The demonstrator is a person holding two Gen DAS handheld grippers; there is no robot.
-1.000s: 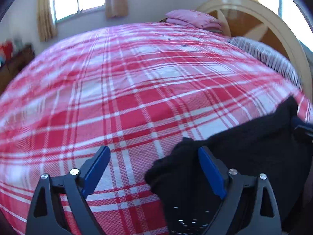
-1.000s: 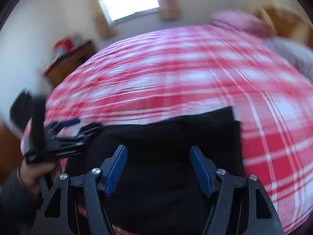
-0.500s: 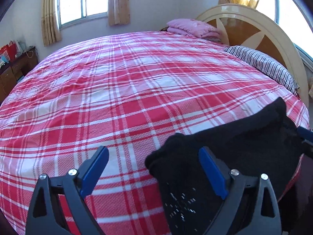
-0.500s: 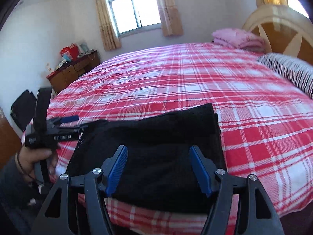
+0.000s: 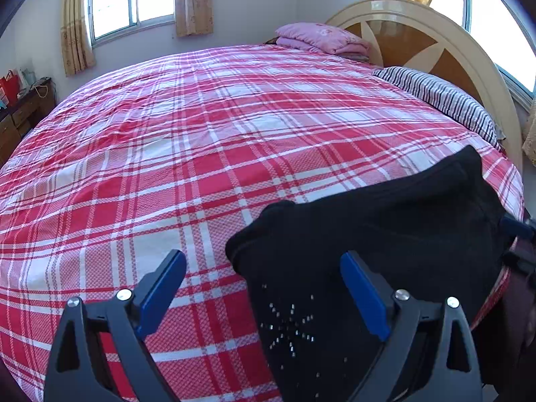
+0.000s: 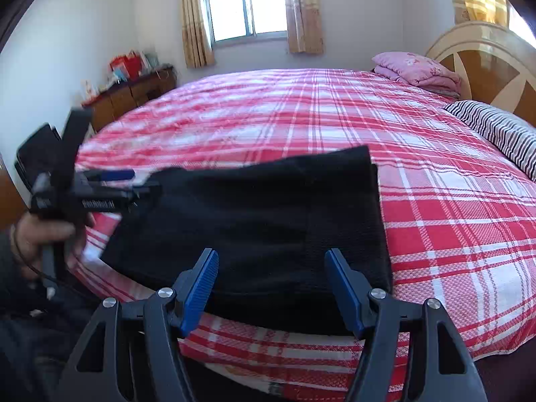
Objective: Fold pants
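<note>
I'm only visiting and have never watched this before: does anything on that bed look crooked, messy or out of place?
Only slightly. The black pants lie folded at the near edge of the plaid bed, but their left corner is bunched into a lump instead of lying flat. Both the left gripper and the right gripper are open, holding nothing.

A home bedroom: a bed (image 5: 201,154) under a red plaid cover fills the view, pillows (image 5: 321,38) by the arched headboard (image 5: 445,33) at 1 o'clock, a curtained window (image 6: 248,3) at 12, a wooden dresser (image 6: 134,95) at 10.
</note>
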